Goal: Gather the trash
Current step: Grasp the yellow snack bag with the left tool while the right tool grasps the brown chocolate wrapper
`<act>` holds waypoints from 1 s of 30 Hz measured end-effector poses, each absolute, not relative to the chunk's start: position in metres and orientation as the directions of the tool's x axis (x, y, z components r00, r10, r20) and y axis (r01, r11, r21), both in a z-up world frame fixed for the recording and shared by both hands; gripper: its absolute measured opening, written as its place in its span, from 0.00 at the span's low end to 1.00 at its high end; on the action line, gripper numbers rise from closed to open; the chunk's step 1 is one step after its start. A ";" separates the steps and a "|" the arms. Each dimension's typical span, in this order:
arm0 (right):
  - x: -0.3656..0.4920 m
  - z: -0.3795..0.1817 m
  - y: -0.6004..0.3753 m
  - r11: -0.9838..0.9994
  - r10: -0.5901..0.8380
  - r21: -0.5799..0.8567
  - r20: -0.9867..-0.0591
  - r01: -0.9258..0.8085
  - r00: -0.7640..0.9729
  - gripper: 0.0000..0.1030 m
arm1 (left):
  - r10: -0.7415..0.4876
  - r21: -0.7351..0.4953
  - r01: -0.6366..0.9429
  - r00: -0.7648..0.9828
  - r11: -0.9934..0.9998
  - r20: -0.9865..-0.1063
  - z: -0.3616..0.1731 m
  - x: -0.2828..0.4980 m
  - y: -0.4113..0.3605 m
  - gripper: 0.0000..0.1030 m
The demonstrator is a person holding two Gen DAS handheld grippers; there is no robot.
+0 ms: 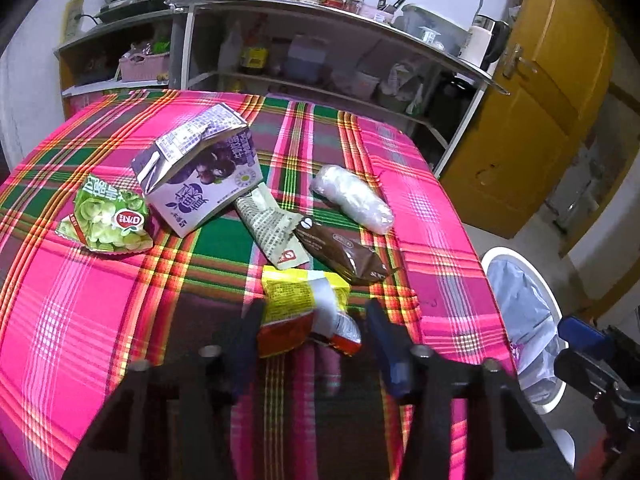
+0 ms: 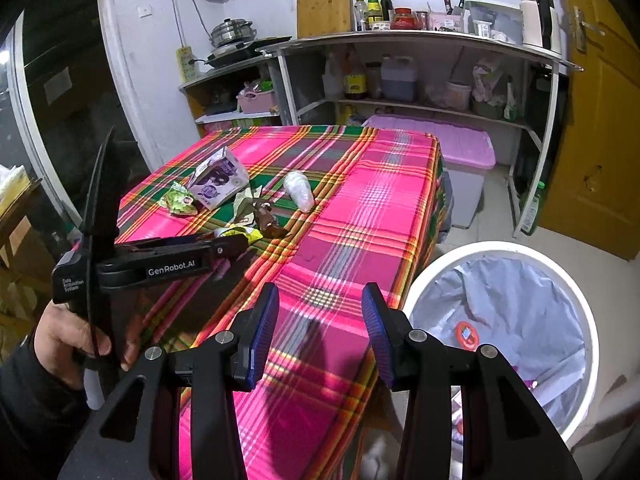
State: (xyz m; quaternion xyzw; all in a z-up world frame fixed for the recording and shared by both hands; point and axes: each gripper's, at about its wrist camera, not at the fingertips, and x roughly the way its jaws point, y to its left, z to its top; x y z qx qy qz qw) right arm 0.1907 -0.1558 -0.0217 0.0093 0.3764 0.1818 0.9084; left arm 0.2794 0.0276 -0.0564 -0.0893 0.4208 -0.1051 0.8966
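At the near edge of the plaid table (image 1: 100, 320), the open left gripper (image 1: 312, 334) straddles a light, crinkly yellow wrapper (image 1: 296, 300), best pinched mid-body, while the right gripper (image 2: 320, 332) hangs open and empty beside the bin (image 2: 576, 280).

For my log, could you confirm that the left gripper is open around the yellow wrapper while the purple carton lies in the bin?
Not quite: the purple carton is on the table, not in the bin, as the left wrist view shows. The left gripper is indeed open around the yellow wrapper.
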 end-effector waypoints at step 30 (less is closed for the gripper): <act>0.277 -0.043 -0.068 0.884 0.349 0.076 -0.764 -0.462 0.543 0.43 | -0.297 -0.330 0.105 0.734 0.938 -0.611 -0.030 0.222 0.090 0.35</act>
